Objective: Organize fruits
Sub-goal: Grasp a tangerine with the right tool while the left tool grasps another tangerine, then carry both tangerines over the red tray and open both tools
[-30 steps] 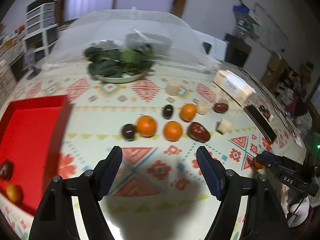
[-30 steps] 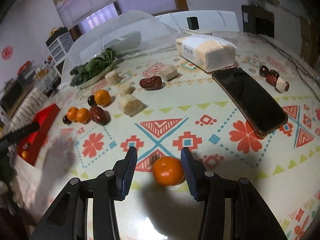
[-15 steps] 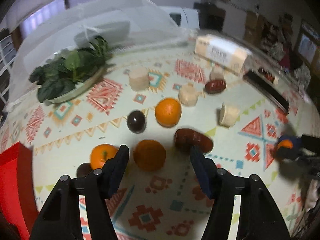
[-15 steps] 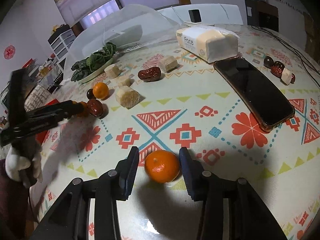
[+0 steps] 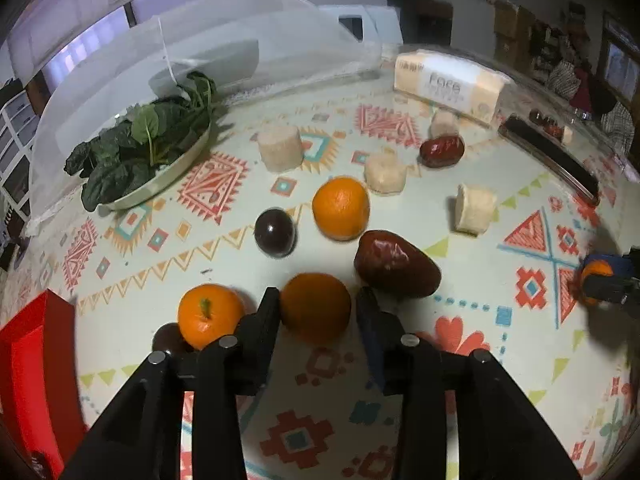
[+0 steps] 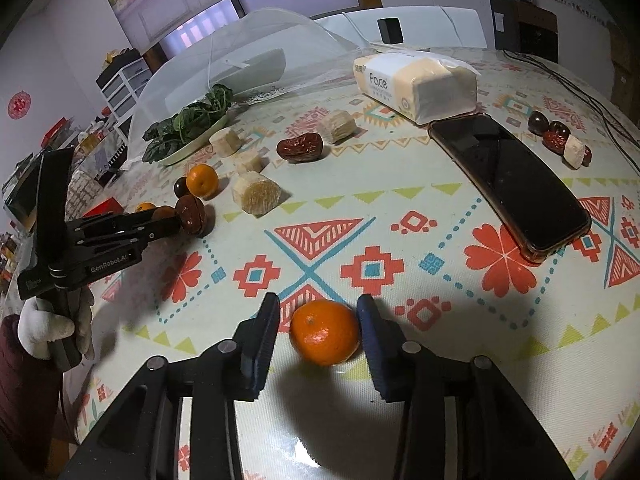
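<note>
1. The left gripper (image 5: 316, 300) has its two fingers spread on each side of an orange (image 5: 315, 312) on the table (image 5: 500, 380). The left finger seems to touch the orange. The right finger sits a little away from it.
2. Just to the left of that finger is another orange with a green stem spot (image 5: 210, 316). A small dark round fruit (image 5: 168, 338) hides partly behind it.
3. A big shiny red date (image 5: 396, 264) lies just past the right finger, very close to it.
4. Farther back are a third orange (image 5: 341, 207) and a dark round fruit (image 5: 275, 232) side by side.
5. Pale cut chunks (image 5: 474, 209) sit around them, and one more red date (image 5: 442, 152) lies beyond.
6. A plate of green leaves (image 5: 140, 152) stands at the back left, under the edge of a clear cover (image 5: 240, 40).
7. A red box (image 5: 36, 360) is at the left edge of the table.
8. The right gripper (image 6: 318, 320) is spread around its own orange (image 6: 325, 332). The right finger looks as if it touches it, and the left finger has a small gap.
9. A black phone (image 6: 508, 176) and a pack of tissues (image 6: 416, 80) lie farther back on the right, well apart from that orange.
</note>
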`<state>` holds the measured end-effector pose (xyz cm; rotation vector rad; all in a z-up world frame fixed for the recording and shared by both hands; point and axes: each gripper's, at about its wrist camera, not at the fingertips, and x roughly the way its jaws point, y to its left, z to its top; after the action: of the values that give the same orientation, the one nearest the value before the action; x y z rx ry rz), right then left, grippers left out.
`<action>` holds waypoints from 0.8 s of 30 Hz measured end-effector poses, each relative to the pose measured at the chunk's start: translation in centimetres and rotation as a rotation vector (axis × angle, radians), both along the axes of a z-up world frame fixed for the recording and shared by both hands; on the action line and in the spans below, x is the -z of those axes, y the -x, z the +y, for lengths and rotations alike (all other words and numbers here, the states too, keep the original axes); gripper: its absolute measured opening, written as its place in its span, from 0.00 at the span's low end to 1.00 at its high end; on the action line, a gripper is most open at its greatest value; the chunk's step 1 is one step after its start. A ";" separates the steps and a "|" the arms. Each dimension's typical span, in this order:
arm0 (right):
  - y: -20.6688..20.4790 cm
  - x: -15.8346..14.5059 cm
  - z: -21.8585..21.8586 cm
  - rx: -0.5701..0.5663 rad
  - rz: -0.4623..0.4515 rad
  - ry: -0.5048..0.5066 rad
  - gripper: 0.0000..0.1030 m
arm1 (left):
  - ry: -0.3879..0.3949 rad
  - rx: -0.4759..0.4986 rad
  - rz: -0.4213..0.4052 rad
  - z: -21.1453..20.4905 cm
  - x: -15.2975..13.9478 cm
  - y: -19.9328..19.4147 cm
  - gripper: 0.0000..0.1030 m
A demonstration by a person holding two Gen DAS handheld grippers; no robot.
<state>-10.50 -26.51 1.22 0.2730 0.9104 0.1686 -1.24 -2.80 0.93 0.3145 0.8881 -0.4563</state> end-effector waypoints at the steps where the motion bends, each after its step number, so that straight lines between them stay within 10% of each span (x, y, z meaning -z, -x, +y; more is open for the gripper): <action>1: 0.0 0.0 0.1 -0.003 0.003 -0.004 0.36 | 0.003 -0.007 0.004 0.1 0.0 0.0 0.38; 24: 3.0 -9.6 12.6 -0.273 -0.135 -0.152 0.34 | 0.478 -0.311 -0.138 20.0 -13.0 13.1 0.32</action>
<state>-13.54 -13.90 10.79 0.2738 0.7990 0.5038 -14.37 17.22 13.95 -0.2269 0.6532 -0.3396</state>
